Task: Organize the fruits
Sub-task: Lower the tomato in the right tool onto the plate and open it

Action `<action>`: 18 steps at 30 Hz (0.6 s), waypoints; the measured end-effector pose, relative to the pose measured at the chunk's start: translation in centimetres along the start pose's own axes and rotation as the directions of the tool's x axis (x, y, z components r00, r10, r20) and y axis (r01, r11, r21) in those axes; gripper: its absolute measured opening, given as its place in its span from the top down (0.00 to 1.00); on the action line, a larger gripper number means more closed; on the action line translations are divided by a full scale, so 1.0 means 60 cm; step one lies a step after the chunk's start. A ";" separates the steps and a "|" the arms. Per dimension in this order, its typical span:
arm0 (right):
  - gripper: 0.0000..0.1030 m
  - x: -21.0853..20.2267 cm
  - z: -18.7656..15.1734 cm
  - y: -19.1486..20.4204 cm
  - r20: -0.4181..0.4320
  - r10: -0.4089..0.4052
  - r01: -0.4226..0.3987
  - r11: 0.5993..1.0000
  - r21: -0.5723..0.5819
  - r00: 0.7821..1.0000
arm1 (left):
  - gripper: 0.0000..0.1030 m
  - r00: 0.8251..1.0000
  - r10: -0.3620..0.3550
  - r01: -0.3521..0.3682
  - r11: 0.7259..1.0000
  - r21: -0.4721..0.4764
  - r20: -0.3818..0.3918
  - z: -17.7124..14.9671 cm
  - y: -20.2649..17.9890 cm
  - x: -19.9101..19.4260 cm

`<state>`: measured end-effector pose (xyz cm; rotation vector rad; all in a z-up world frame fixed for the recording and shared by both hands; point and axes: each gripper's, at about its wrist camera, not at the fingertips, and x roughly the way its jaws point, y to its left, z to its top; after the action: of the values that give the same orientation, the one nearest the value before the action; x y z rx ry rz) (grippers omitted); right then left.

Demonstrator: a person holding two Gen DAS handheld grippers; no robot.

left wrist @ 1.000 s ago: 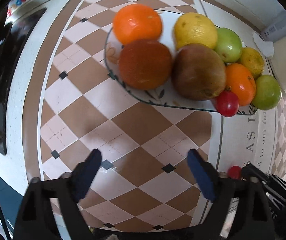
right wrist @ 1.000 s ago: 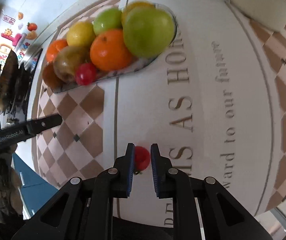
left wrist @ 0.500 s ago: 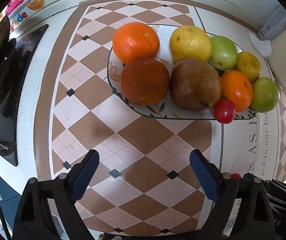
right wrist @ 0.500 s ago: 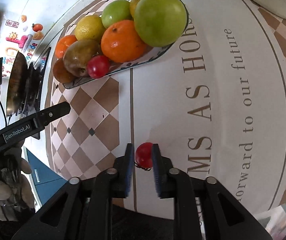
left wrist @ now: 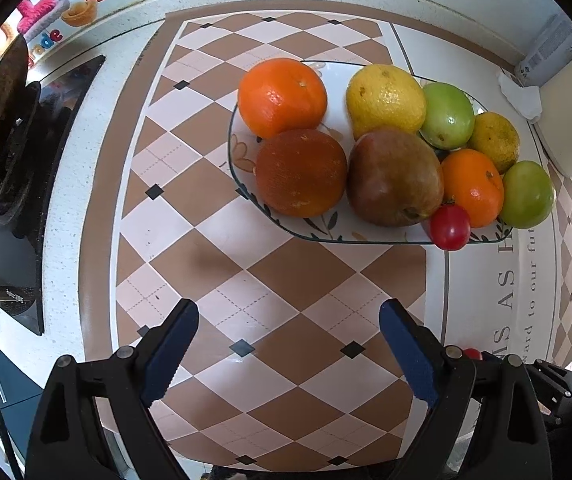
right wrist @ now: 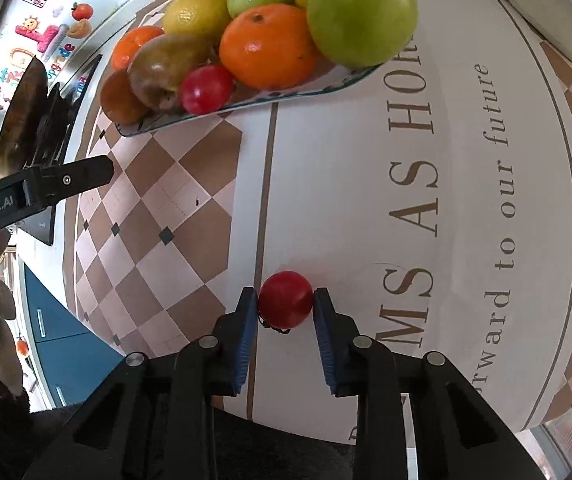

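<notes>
A small red cherry tomato (right wrist: 286, 299) lies on the white part of the mat, between the blue pads of my right gripper (right wrist: 286, 301). Its jaws are closing on it, and both pads touch its sides. A flowered plate (left wrist: 242, 160) holds oranges, a lemon, green fruits, a brownish pear and another cherry tomato (left wrist: 449, 227) at its near rim. My left gripper (left wrist: 289, 312) hangs open over the chequered mat, in front of the plate, with nothing between its fingers. The plate (right wrist: 286, 96) lies beyond the right gripper, up and to the left.
A black hob (left wrist: 10, 168) with a pan sits at the left edge of the counter. A cream container (left wrist: 569, 120) and crumpled tissue (left wrist: 519, 98) stand behind the plate on the right. The left gripper's finger (right wrist: 66, 180) reaches in from the left in the right wrist view.
The right jaws, narrow a second ago with the tomato at their tips, widened and now sit on either side of it. The plate has slid lower in the left wrist view.
</notes>
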<state>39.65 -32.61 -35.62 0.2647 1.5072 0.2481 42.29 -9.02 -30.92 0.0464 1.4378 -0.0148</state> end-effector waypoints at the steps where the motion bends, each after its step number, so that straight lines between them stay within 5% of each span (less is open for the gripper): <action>1: 0.70 -0.006 0.001 0.001 0.021 0.006 -0.006 1.000 0.006 1.000 | 0.10 1.000 0.003 -0.003 1.000 -0.001 0.006 0.000 0.001 -0.003; 10: 0.70 -0.067 0.088 -0.015 0.245 0.003 -0.022 0.997 0.076 0.969 | 0.10 0.996 0.008 -0.007 1.000 -0.018 0.084 0.024 -0.001 -0.025; 18: 0.70 -0.051 0.131 -0.009 0.275 -0.038 0.024 0.998 0.055 0.961 | 0.10 0.993 0.023 -0.027 0.999 0.039 0.116 0.039 -0.039 -0.026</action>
<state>47.33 -34.23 -32.54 0.3030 1.2409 0.1407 44.31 -11.48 -29.12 0.0955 1.3207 -0.0255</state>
